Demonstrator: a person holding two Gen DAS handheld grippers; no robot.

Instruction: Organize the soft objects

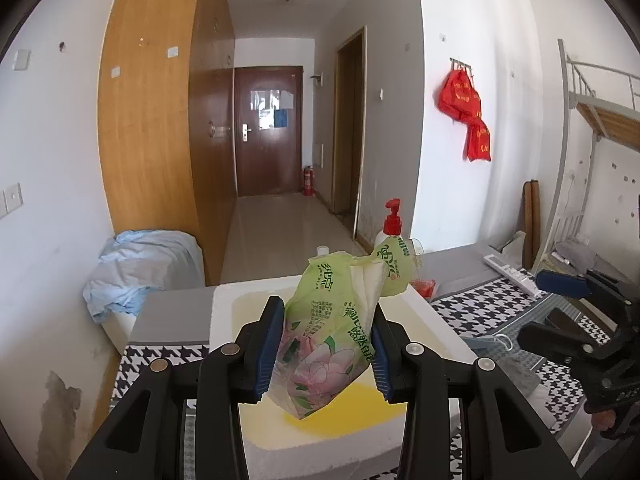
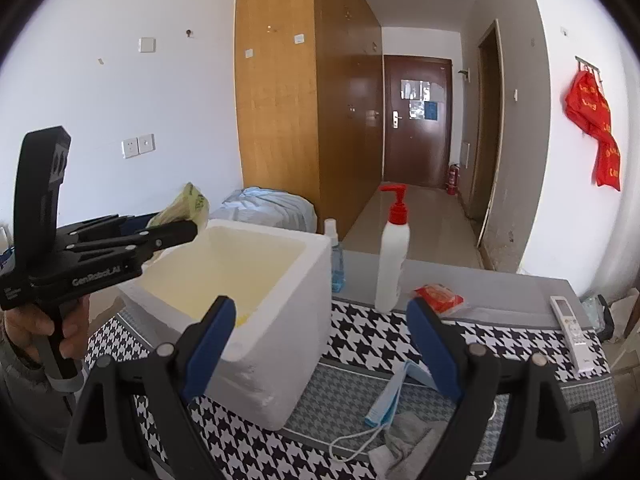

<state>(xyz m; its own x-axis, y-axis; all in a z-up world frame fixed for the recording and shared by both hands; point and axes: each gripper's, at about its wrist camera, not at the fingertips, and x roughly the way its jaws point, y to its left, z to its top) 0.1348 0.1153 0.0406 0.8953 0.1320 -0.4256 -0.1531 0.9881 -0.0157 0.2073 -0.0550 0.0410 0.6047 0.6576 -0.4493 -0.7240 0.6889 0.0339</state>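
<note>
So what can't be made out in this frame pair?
- Lower part of the tissue pack: covered by the left claw in the left wrist view; mostly hidden behind that claw in the right wrist view.
- Foam box floor: partly blocked by the pack in the left view, cut off by its near wall in the right.
- Face mask: partly behind the open right claw.
- Grey cloth: its extent is hidden by that claw's body.

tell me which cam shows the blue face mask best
The right wrist view: the pale blue pleated face mask lies in full on the houndstooth cloth, ear loops visible, below the open right tool. The left wrist view shows only a sliver.
</note>
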